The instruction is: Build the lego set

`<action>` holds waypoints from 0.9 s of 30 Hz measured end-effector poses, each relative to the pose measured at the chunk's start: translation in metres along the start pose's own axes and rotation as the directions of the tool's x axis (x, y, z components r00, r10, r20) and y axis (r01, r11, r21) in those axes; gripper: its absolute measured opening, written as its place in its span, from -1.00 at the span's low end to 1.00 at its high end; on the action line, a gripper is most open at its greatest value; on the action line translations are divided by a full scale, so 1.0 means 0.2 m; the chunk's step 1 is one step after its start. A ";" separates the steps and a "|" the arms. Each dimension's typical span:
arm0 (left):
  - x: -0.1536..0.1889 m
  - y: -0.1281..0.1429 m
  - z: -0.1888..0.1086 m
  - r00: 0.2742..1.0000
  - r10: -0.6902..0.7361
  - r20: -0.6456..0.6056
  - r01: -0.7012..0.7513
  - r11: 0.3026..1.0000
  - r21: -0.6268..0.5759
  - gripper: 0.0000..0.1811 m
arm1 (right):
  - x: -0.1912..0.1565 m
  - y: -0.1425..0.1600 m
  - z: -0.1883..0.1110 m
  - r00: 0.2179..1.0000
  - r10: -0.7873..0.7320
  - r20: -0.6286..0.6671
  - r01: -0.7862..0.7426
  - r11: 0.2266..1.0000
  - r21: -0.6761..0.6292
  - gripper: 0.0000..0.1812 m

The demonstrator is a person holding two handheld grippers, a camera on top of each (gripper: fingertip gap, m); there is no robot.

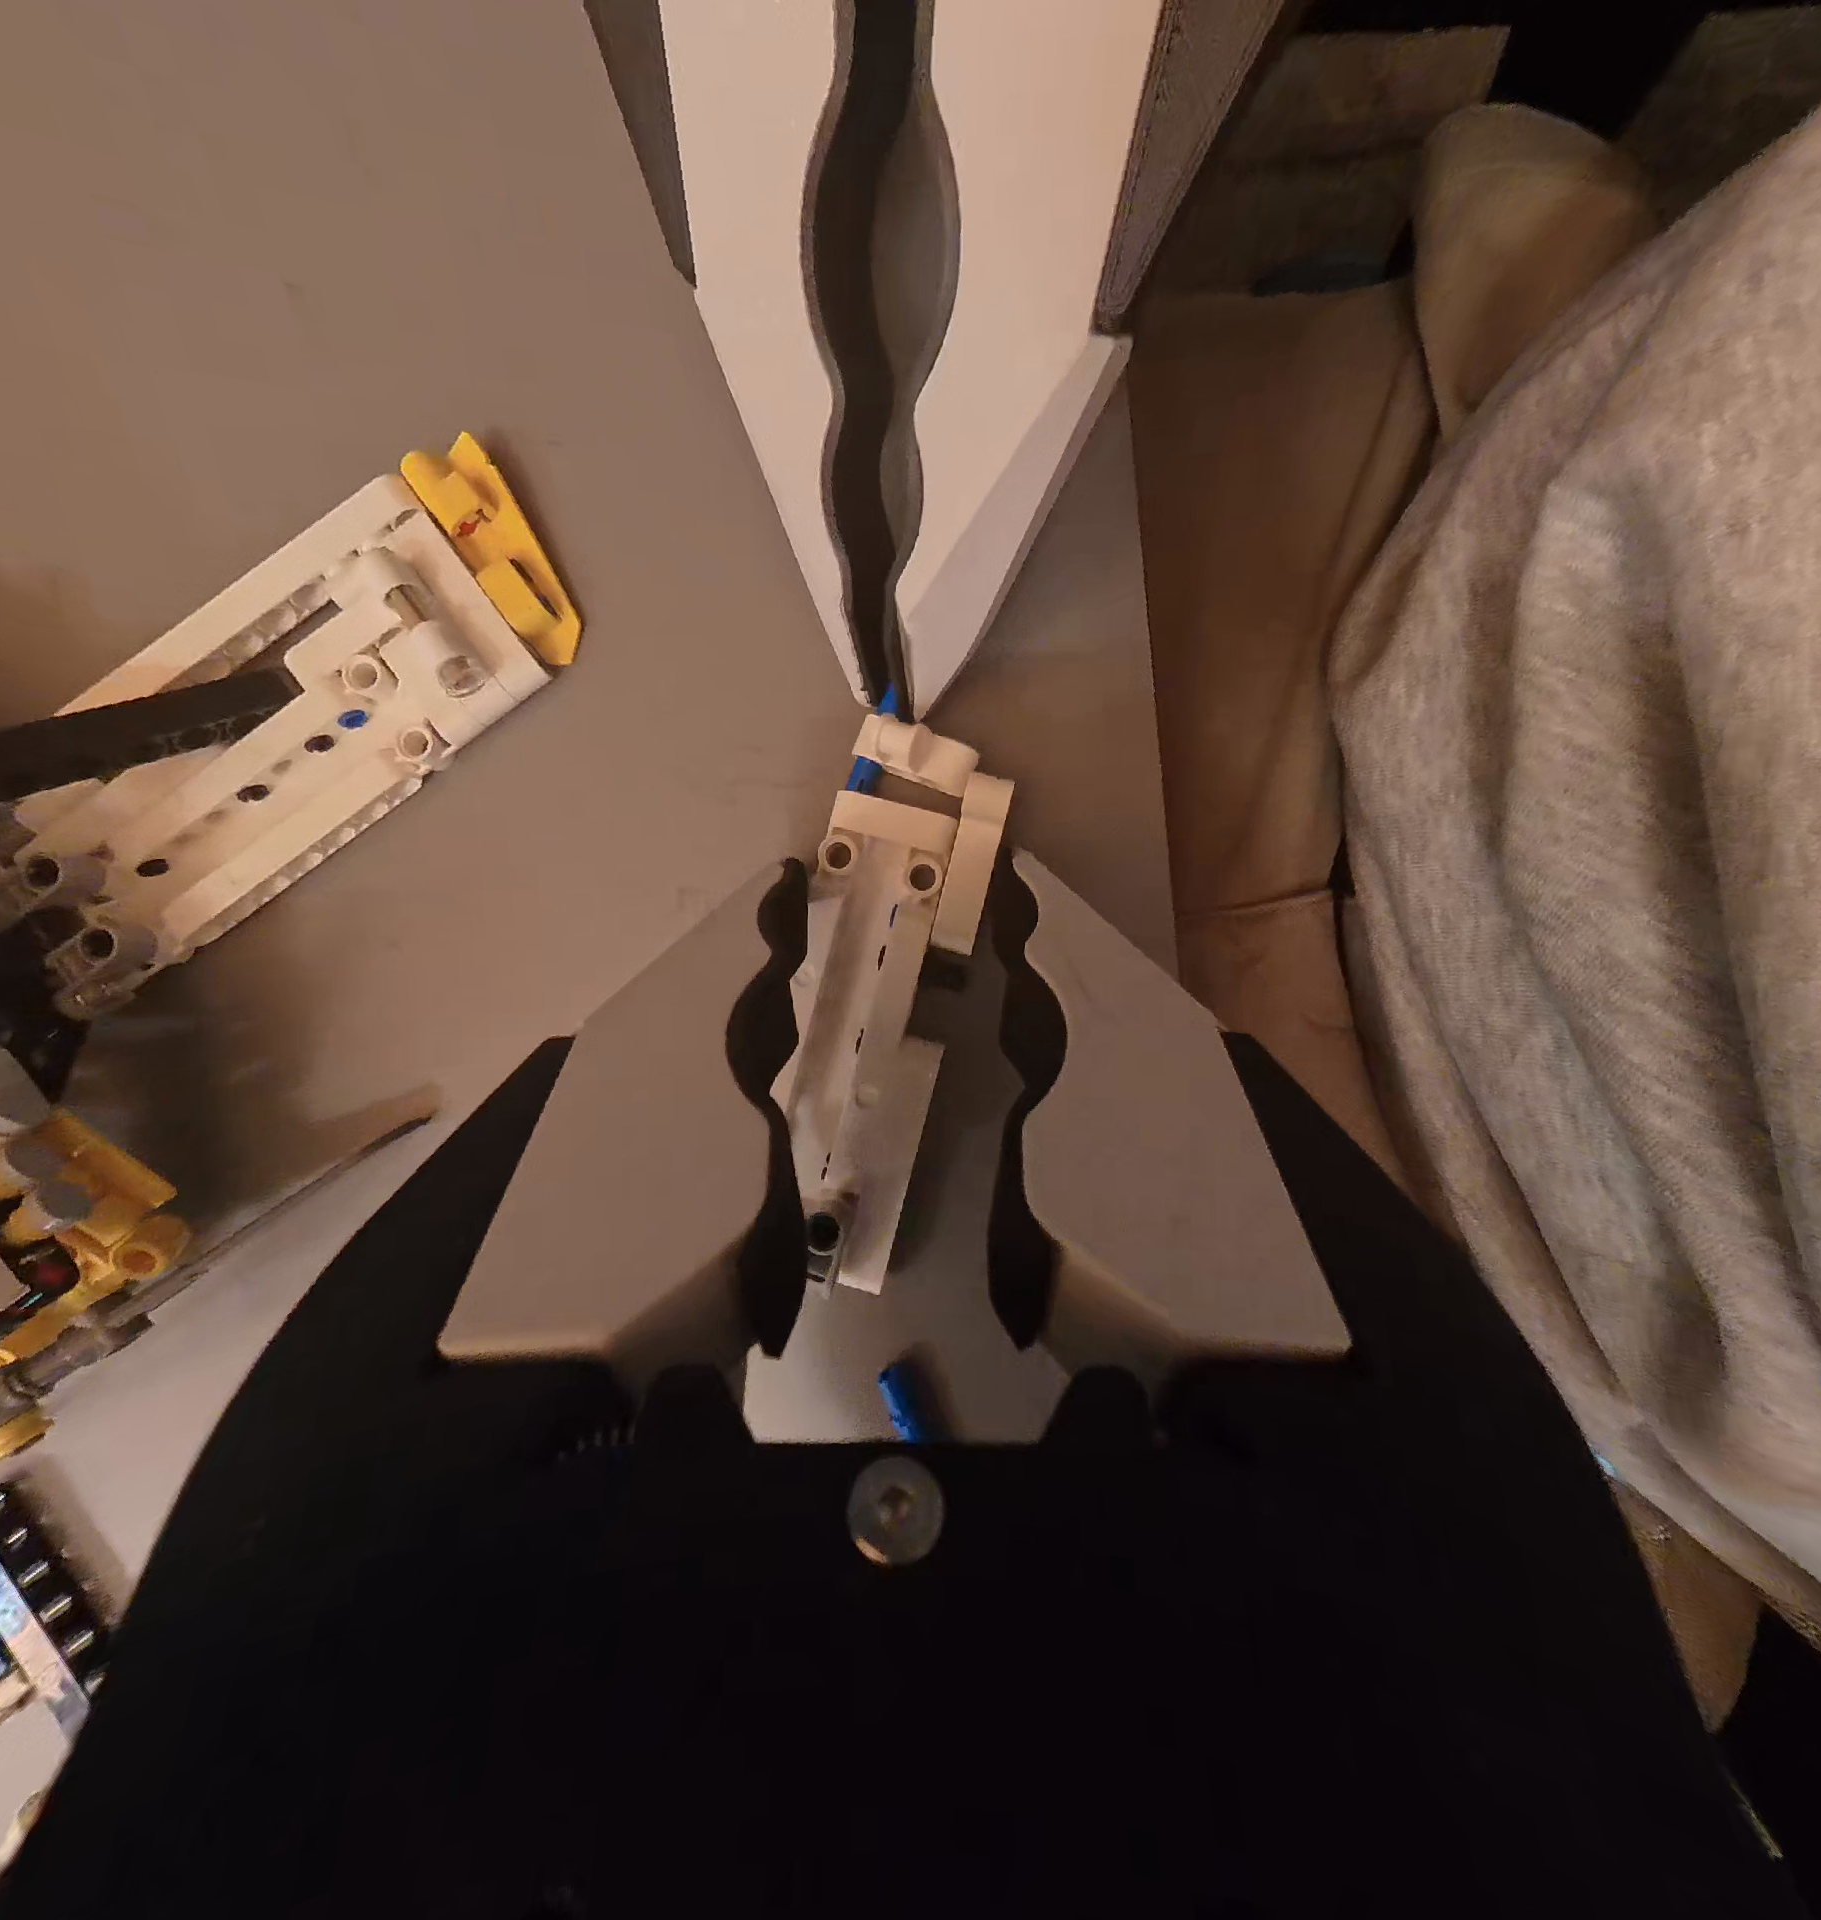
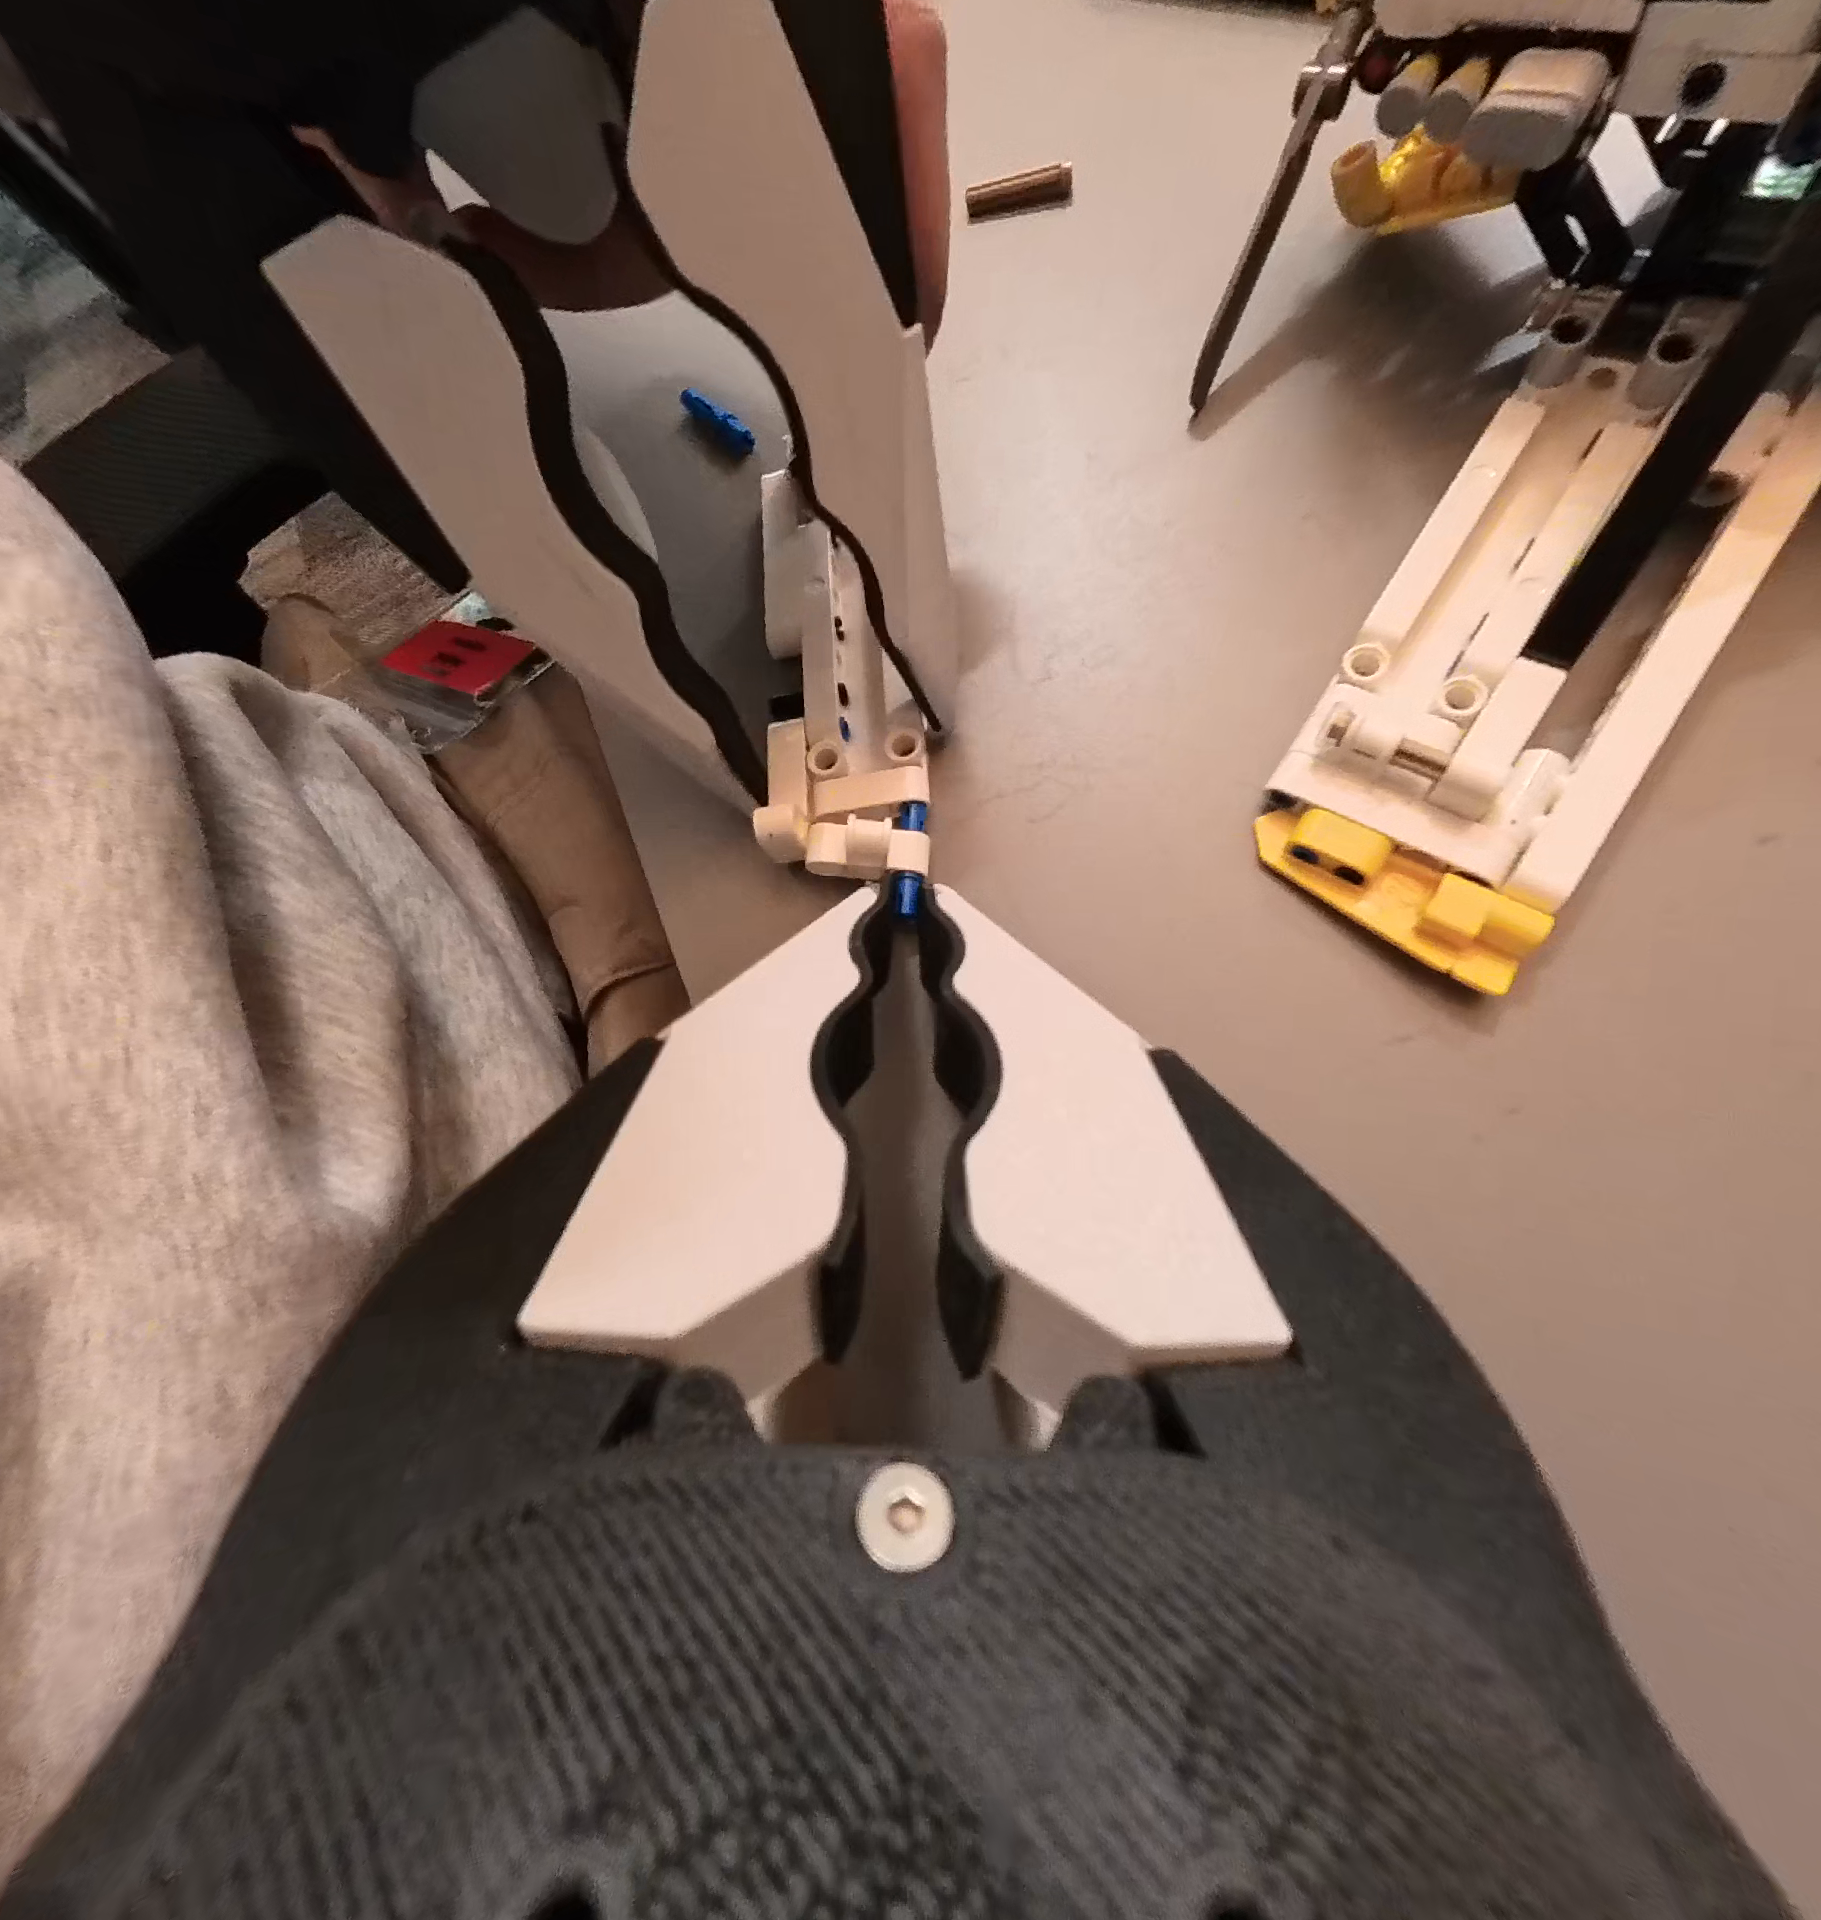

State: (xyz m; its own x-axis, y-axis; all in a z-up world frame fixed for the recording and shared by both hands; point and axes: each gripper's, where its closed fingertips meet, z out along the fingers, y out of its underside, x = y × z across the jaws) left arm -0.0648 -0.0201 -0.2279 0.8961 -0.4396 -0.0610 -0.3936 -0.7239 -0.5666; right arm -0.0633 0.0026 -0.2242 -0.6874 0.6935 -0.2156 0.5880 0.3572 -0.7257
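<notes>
My left gripper point(image 1: 895, 873) is shut on a white lego subassembly point(image 1: 870, 1029), a long holed beam with a plate and connectors at its far end. My right gripper point(image 2: 908, 906) is shut on a small blue pin point(image 2: 906, 894). The pin's tip sits in the white connector point(image 2: 901, 847) at the end of the subassembly point(image 2: 838, 665). In the left wrist view the right gripper point(image 1: 890, 696) comes in from the top, with the blue pin point(image 1: 888, 707) at its tips. In the right wrist view the left gripper point(image 2: 849, 758) reaches in from above.
A large white and yellow lego build point(image 1: 293, 727) point(image 2: 1508, 623) lies on the grey table point(image 1: 262, 260). A loose blue pin point(image 2: 717, 416) point(image 1: 901, 1403) lies under the left gripper. A brown rod point(image 2: 1020, 187) lies farther off. A person's grey sleeve point(image 1: 1612, 831) is at the table edge. Left and right tips are no more than a few centimetres apart.
</notes>
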 end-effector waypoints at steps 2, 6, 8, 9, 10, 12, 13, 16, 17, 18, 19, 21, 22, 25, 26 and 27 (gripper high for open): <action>0.00 0.00 0.00 1.000 0.005 -0.006 -0.005 1.000 0.012 -0.59 | 0.00 0.00 0.00 0.999 -0.032 0.019 0.032 0.999 -0.005 -0.98; 0.00 0.00 0.00 0.999 0.031 -0.009 -0.031 0.999 0.021 -0.59 | 0.00 0.00 0.00 0.993 -0.101 0.064 0.102 0.995 -0.016 -0.98; -0.01 0.00 0.00 1.000 0.021 -0.008 -0.020 0.999 0.032 -0.59 | 0.01 0.00 0.00 0.990 -0.129 0.065 0.130 0.991 -0.022 -0.98; -0.01 0.00 0.00 1.000 0.016 -0.004 -0.015 0.999 0.038 -0.60 | 0.01 0.00 0.00 0.990 -0.130 0.060 0.132 0.991 -0.026 -0.98; -0.01 0.00 0.00 1.000 0.017 0.000 -0.017 0.999 0.037 -0.60 | 0.01 0.00 0.01 0.990 -0.130 0.053 0.131 0.991 -0.027 -0.98; 0.00 0.00 0.00 1.000 0.021 0.000 -0.021 0.999 0.039 -0.59 | 0.01 0.00 0.01 0.989 -0.140 0.041 0.141 0.990 -0.019 -0.98; 0.00 0.00 0.00 1.000 0.024 -0.002 -0.023 0.999 0.040 -0.59 | 0.01 -0.01 0.01 0.989 -0.143 0.040 0.144 0.989 -0.016 -0.98; 0.00 0.00 0.00 1.000 0.023 -0.012 -0.023 0.999 0.036 -0.60 | 0.01 0.00 0.01 0.982 -0.181 0.045 0.182 0.983 -0.018 -0.98; 0.00 0.00 0.00 1.000 0.028 -0.015 -0.027 0.999 0.036 -0.60 | 0.01 0.00 0.01 0.979 -0.200 0.040 0.201 0.979 -0.023 -0.98; 0.00 0.00 0.00 0.999 0.030 -0.017 -0.029 0.999 0.036 -0.60 | 0.01 0.00 0.01 0.976 -0.217 0.034 0.218 0.976 -0.027 -0.98; 0.00 0.00 0.00 0.999 0.031 -0.018 -0.031 0.999 0.036 -0.60 | 0.01 0.00 0.01 0.972 -0.234 0.026 0.235 0.972 -0.030 -0.98; 0.00 0.00 0.00 0.999 0.034 -0.021 -0.033 0.999 0.036 -0.61 | 0.01 -0.01 0.01 0.968 -0.250 0.016 0.250 0.968 -0.033 -0.98; 0.01 0.00 0.00 0.999 0.032 -0.024 -0.031 0.999 0.036 -0.61 | 0.01 -0.01 0.01 0.968 -0.251 0.015 0.251 0.967 -0.030 -0.98; 0.01 0.00 0.00 0.999 0.029 -0.034 -0.028 0.999 0.032 -0.61 | 0.01 -0.01 0.02 0.951 -0.308 0.006 0.308 0.951 -0.012 -0.98; 0.01 0.00 0.00 0.999 0.030 -0.035 -0.029 0.999 0.030 -0.61 | 0.01 -0.01 0.02 0.941 -0.338 -0.001 0.338 0.941 -0.011 -0.98; 0.01 0.00 0.00 0.999 0.030 -0.035 -0.029 0.999 0.030 -0.61 | 0.01 -0.01 0.02 0.926 -0.377 -0.011 0.377 0.926 -0.010 -0.97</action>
State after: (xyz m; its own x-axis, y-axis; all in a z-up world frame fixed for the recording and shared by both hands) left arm -0.0633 -0.0208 -0.2286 0.8761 -0.4795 -0.0495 -0.4135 -0.6946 -0.5887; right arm -0.0671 0.0010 -0.2249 -0.8536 0.5146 0.0812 0.2897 0.5983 -0.7470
